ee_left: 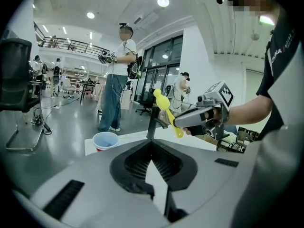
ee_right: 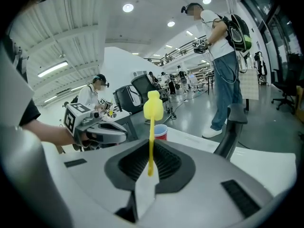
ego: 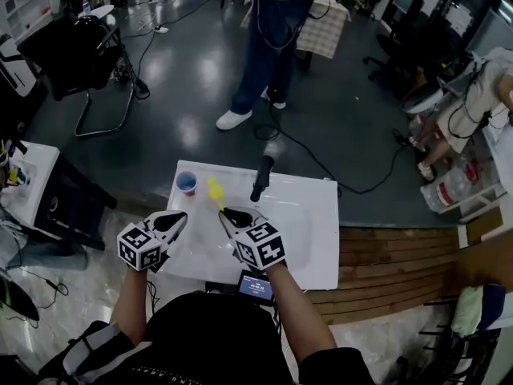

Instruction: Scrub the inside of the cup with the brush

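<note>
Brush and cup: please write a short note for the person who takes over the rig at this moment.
Left gripper: shut, empty, held above the table.
Right gripper: shut on the lower end of the brush, with the brush head pointing away from the person.
Cup: upright at the far left corner of the table, apart from both grippers.
Done: the brush is in the grip.
Left: probably steady the cup with the left gripper, bring the brush head inside it and scrub.
</note>
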Demonstrator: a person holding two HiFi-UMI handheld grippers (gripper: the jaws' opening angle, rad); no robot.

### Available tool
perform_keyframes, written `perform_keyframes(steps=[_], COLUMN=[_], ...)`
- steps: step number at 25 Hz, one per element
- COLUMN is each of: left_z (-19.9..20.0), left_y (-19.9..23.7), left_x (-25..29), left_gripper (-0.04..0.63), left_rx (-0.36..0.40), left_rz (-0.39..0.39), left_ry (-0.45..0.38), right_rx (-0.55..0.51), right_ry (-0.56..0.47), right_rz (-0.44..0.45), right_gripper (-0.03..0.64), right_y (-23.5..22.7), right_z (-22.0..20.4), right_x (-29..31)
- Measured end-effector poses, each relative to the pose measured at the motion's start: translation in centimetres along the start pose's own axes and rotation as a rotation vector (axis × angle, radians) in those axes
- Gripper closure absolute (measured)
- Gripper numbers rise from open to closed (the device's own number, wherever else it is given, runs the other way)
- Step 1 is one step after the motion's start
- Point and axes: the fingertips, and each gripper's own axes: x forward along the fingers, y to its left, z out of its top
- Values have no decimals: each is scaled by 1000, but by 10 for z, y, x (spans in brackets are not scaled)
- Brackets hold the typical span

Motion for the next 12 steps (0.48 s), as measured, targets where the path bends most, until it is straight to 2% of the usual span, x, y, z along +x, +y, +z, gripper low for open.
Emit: perform_keyframes(steps=[12], left_z=[5], left_y=[-5], left_x=[4], left_gripper=[592], left_rx=[5], left_rz=[-5], left_ry=[-1], right_rx=[1], right_ry=[4], right_rz=[5], right_gripper=[580], right_y=[-3], right_z=[-3], right_x=[-2])
